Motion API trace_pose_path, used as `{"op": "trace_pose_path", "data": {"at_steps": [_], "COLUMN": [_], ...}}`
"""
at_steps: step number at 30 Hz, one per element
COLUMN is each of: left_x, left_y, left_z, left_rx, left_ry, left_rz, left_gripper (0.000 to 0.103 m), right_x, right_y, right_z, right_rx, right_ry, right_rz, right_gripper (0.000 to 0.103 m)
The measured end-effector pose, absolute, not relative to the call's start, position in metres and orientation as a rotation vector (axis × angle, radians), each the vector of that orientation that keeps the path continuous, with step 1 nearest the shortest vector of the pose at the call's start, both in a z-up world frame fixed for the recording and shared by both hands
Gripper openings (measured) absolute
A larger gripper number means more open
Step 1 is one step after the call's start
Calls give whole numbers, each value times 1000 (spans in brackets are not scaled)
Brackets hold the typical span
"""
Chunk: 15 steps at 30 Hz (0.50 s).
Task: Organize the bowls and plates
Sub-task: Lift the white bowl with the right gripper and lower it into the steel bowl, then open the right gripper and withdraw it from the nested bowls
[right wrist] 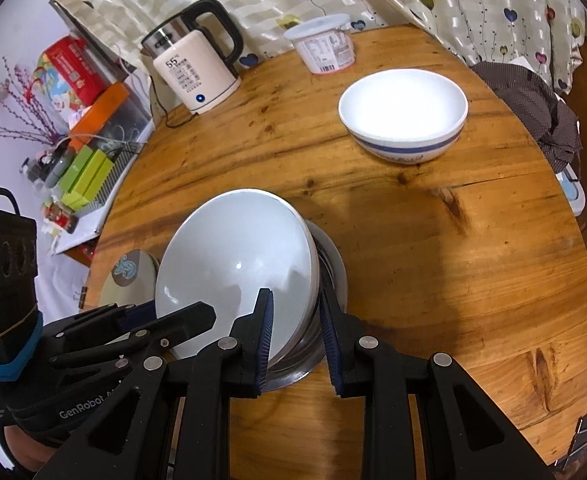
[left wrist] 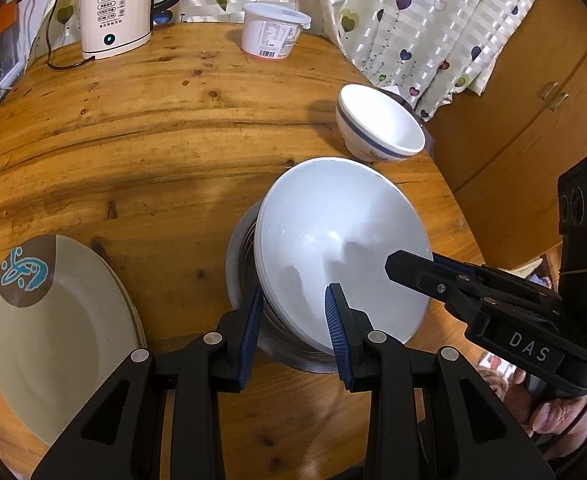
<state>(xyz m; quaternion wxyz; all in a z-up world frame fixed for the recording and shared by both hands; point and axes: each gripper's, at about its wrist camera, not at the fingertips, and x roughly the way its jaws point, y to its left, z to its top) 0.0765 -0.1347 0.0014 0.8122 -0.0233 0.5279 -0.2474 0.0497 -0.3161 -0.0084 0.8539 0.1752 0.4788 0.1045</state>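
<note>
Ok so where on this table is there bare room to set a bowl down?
The widest bare wood lies mid-table, bordered by the kettle, the white tub and the beige plates. In the right wrist view another open stretch sits below the blue-striped bowl. It is crowded around the tilted white bowls in the steel basin, where both tools meet.

White bowls (left wrist: 341,240): at least two, stacked and tilted
Steel bowl (left wrist: 241,280): one, beneath them
Blue-banded bowl (left wrist: 377,124): one
Beige plates (left wrist: 53,328): a stack, number unclear
Kettle (left wrist: 115,8): one
Lidded tub (left wrist: 271,30): one
Claws: two, left (left wrist: 293,336) and right (right wrist: 295,340)
Table (left wrist: 133,140): one
</note>
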Motion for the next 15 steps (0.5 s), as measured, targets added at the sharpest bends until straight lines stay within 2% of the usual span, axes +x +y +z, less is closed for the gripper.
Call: {"op": "trace_pose_path", "data": {"at_steps": [15], "left_x": [71], "left_y": [-142], "left_z": [-1], "left_rx": [17], "left_ry": [1109], "left_rz": [-503], "left_gripper": [34], "right_x": [51], "right_y": [-318], "right_z": [-17], "right_rx": [362], "right_ry": [1030], "right_rz": [230], "right_gripper": [24]}}
